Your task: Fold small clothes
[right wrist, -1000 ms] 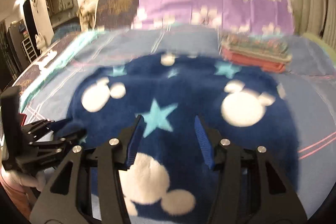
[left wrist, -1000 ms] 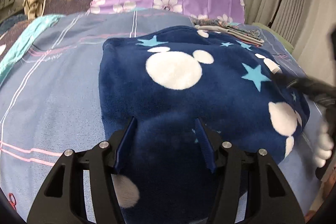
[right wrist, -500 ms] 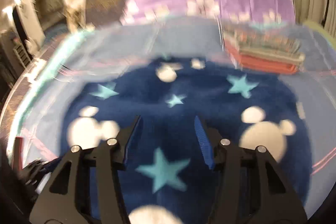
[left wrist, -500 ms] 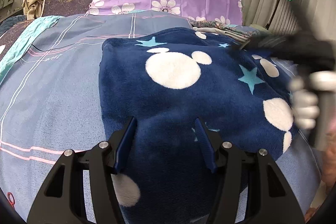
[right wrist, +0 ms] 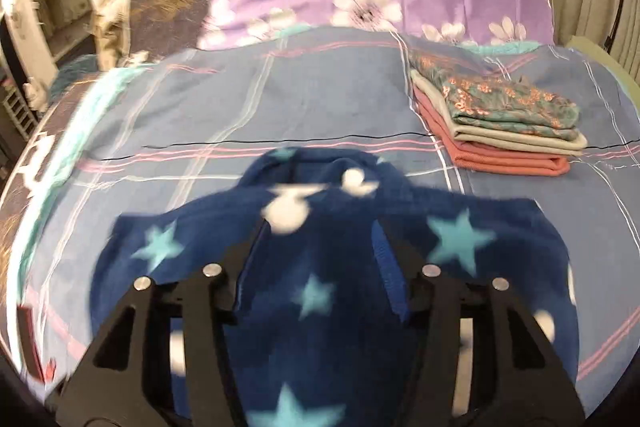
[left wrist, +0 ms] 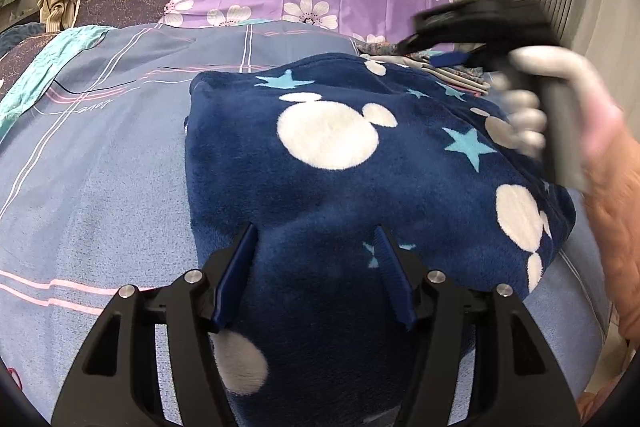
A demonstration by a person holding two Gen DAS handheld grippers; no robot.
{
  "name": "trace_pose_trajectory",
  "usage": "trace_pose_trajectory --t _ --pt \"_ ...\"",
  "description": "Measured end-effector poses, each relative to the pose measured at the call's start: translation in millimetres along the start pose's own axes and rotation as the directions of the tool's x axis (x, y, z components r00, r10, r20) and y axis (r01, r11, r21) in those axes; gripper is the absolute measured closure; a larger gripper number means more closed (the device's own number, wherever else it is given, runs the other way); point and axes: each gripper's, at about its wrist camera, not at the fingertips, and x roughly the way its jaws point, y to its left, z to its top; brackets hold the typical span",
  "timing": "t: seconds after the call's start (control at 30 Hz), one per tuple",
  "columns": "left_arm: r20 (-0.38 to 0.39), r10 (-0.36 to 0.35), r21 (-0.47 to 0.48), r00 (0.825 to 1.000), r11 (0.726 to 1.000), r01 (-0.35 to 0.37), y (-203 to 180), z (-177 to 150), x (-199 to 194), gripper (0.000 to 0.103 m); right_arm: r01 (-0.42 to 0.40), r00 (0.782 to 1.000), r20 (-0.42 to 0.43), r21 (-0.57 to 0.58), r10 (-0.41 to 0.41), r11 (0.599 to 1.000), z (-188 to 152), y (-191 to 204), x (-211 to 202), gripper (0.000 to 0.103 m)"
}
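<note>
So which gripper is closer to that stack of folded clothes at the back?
The right gripper. From the left wrist view it is up over the far edge of the navy fleece, just before the folded stack. The left gripper sits low at the fleece's near end.

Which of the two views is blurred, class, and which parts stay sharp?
Right wrist view: the navy fleece garment smears with motion blur, the folded stack stays fairly crisp. Left wrist view: fleece sharp, only the right gripper and hand blur.
</note>
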Motion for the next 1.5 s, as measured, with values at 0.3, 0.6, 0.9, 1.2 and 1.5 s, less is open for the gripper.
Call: trace_pose_trajectory --t 0.3,0.6,0.9,1.2,1.5 --pt "0.001 -0.002 0.021 1.0 1.0 0.002 -4 -1 3 0.036 0.049 0.991 -0.128 -0.019 -0.051 0.999 -10 -7 76 0.041" --pt "0.013 -0.024 0.0 1.0 1.0 0.024 1 -3 0 0.036 -0.085 0.994 -0.073 -0.003 0.085 0.996 -34 -14 -21 0.043" --pt "0.014 -0.047 0.002 0.999 0.999 0.047 1 -2 1 0.031 -0.06 0.998 0.02 -0.156 0.064 0.986 -193 -5 -71 0.027" --pt "0.009 -0.018 0.025 1.0 1.0 0.017 -5 -2 2 0.03 -0.052 0.998 0.012 -0.12 0.054 0.991 -182 3 -72 0.022" --pt "0.067 -0.014 -0.045 0.998 0.999 0.017 13 2 -30 0.03 -0.002 0.995 0.102 -0.179 0.02 0.984 -183 4 -111 0.025"
